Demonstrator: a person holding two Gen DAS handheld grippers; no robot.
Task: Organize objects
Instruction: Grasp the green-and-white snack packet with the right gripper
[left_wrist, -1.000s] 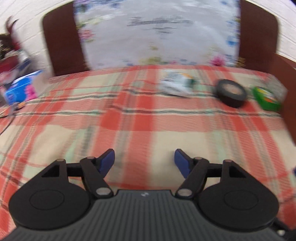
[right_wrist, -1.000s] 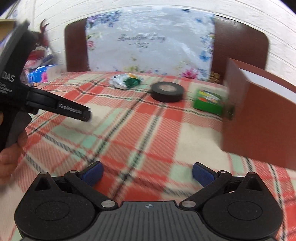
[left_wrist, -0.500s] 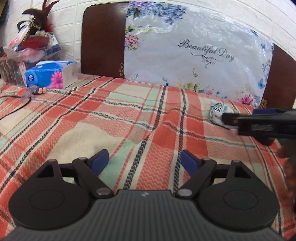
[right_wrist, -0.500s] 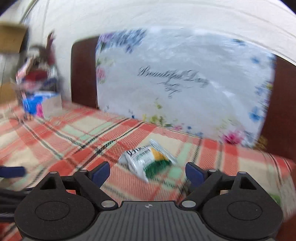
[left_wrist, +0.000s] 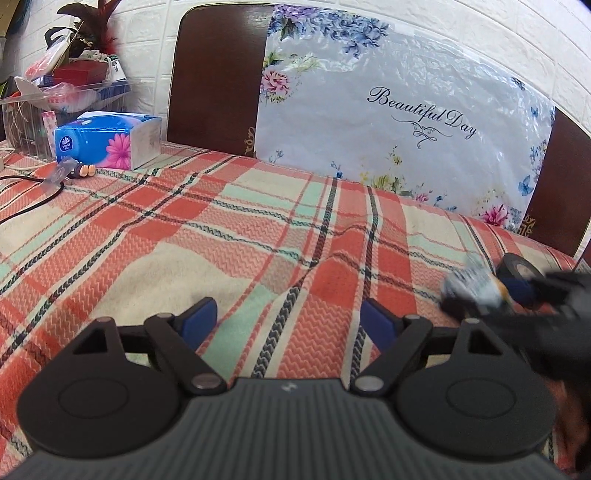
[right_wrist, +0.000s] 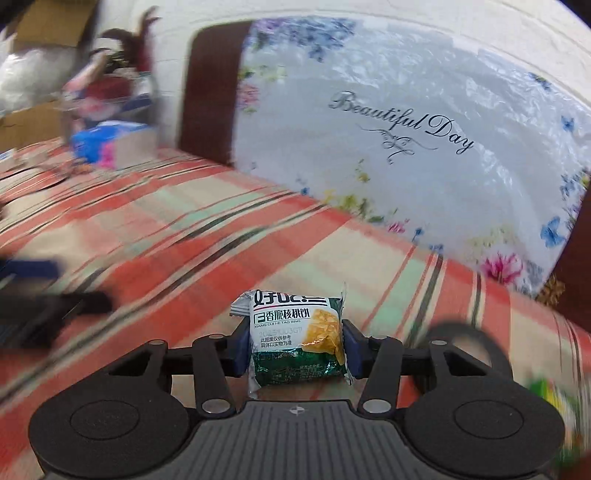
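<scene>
My right gripper (right_wrist: 295, 341) is shut on a green and white snack packet (right_wrist: 297, 338), held upright between the blue pads above the plaid cloth (right_wrist: 207, 243). In the left wrist view the same packet (left_wrist: 474, 286) shows blurred at the right, in the right gripper (left_wrist: 517, 291). My left gripper (left_wrist: 290, 321) is open and empty, low over the plaid cloth (left_wrist: 236, 236). A black tape roll (left_wrist: 519, 269) lies behind the packet; it also shows blurred in the right wrist view (right_wrist: 461, 341).
A floral bag (left_wrist: 399, 114) printed "Beautiful Day" leans on a dark chair back (left_wrist: 214, 74). A blue tissue pack (left_wrist: 109, 138) and a cluttered clear bin (left_wrist: 55, 99) stand far left. A black cable (left_wrist: 33, 192) runs on the cloth. A green item (right_wrist: 554, 398) is blurred at right.
My right gripper has closed on the snack packet and lifted it. My left gripper has drifted slightly and stays open.
</scene>
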